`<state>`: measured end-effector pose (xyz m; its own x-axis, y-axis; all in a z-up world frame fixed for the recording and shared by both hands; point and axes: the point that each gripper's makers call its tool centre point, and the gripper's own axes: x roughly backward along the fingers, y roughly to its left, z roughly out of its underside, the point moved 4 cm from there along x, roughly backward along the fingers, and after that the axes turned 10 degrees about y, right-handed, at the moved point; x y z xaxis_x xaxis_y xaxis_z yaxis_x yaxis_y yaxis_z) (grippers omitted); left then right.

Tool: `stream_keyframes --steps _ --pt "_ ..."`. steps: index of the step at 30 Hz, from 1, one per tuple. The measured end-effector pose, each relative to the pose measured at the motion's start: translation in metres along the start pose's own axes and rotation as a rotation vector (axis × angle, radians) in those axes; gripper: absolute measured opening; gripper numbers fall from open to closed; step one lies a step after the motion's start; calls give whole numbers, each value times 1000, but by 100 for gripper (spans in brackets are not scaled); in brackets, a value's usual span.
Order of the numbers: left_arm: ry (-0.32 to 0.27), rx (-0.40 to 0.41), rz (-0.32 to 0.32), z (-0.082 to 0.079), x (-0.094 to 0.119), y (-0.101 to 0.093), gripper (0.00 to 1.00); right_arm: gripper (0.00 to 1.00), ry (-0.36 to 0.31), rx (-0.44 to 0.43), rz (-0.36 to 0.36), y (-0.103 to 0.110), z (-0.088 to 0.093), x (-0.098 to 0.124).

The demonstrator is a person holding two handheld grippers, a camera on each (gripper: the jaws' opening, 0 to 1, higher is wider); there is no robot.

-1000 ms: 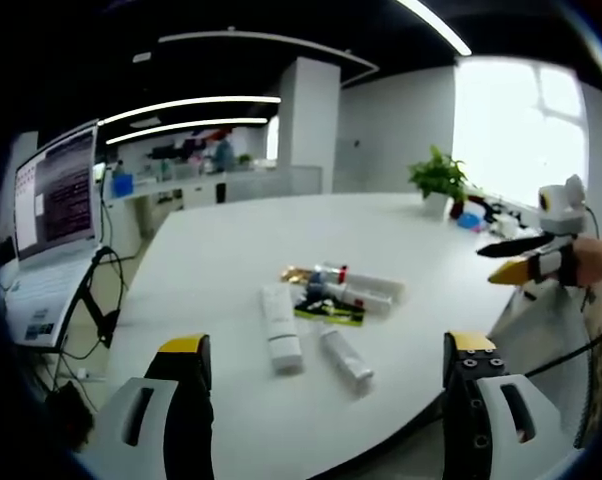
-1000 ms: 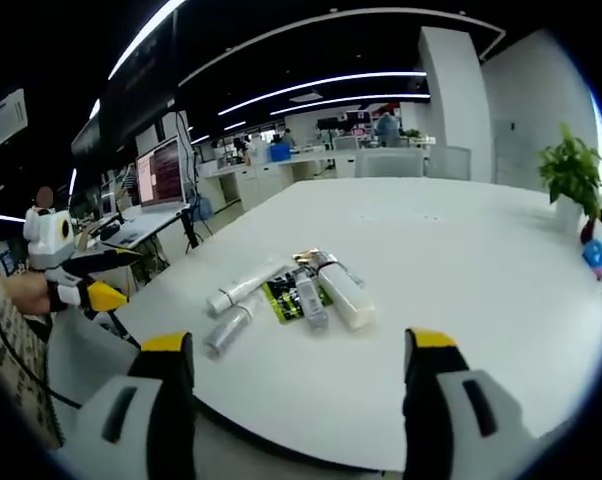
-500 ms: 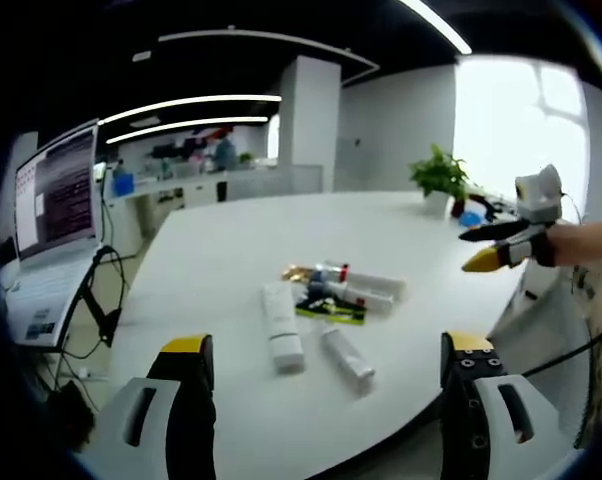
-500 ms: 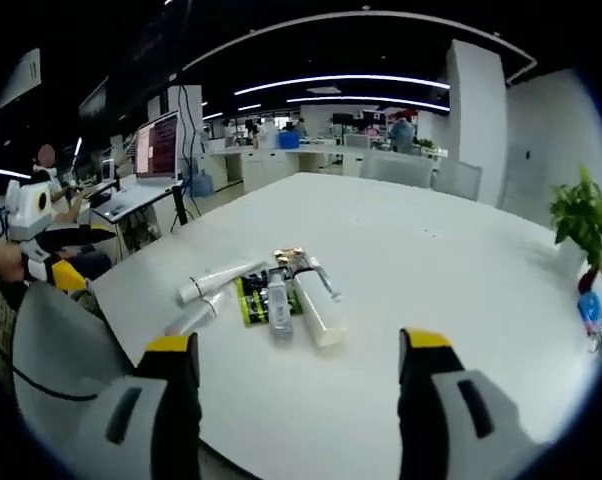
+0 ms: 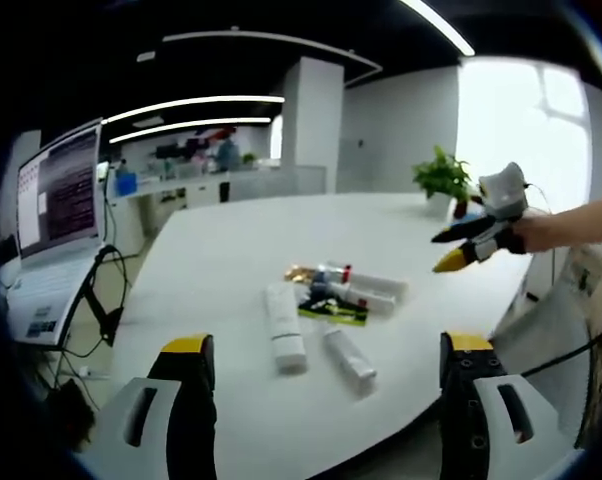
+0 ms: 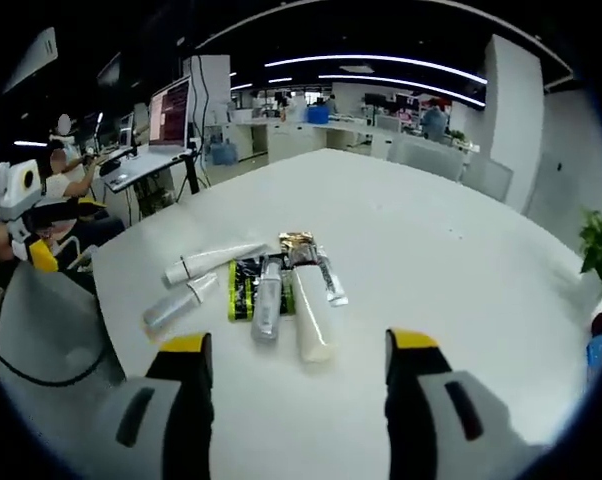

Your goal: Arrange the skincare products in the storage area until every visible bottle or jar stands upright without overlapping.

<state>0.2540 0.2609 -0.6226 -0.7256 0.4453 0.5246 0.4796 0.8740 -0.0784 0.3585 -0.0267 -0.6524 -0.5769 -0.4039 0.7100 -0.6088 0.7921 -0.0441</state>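
Several skincare products lie flat in a cluster on the white table (image 5: 231,250). In the left gripper view I see a white tube (image 5: 281,337), a smaller tube (image 5: 347,360), a green sachet (image 5: 330,313) and a red-capped bottle (image 5: 358,287). In the right gripper view I see a white tube (image 6: 213,262), a clear small tube (image 6: 179,305), a green sachet (image 6: 238,290), a grey bottle (image 6: 267,306) and a white bottle (image 6: 311,322). My left gripper (image 5: 328,345) is open, short of the cluster; it also appears as the left gripper (image 6: 29,215) far left. My right gripper (image 6: 299,342) hangs open just before the bottles; it also appears as the right gripper (image 5: 473,243) above the table's right side.
An open laptop (image 5: 56,200) stands on a desk to the left, seen as the laptop (image 6: 169,110) in the other view. A potted plant (image 5: 441,176) sits at the table's far right. A grey chair back (image 6: 51,330) is near the table edge.
The right gripper has travelled in over the table toward the cluster, so the products loom larger in its view. The left gripper has stayed put. No product has moved.
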Motion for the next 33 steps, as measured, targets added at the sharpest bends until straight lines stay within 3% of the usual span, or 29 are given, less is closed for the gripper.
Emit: stream_keyframes --steps 16,20,33 --pt "23 -6 -12 2 -2 1 90 62 88 53 -50 -13 -11 -51" --pt "33 -13 -8 3 -3 1 90 59 166 103 -48 -17 -9 -62" --pt "55 -18 6 7 -5 1 90 54 212 94 -80 -23 -18 -87"
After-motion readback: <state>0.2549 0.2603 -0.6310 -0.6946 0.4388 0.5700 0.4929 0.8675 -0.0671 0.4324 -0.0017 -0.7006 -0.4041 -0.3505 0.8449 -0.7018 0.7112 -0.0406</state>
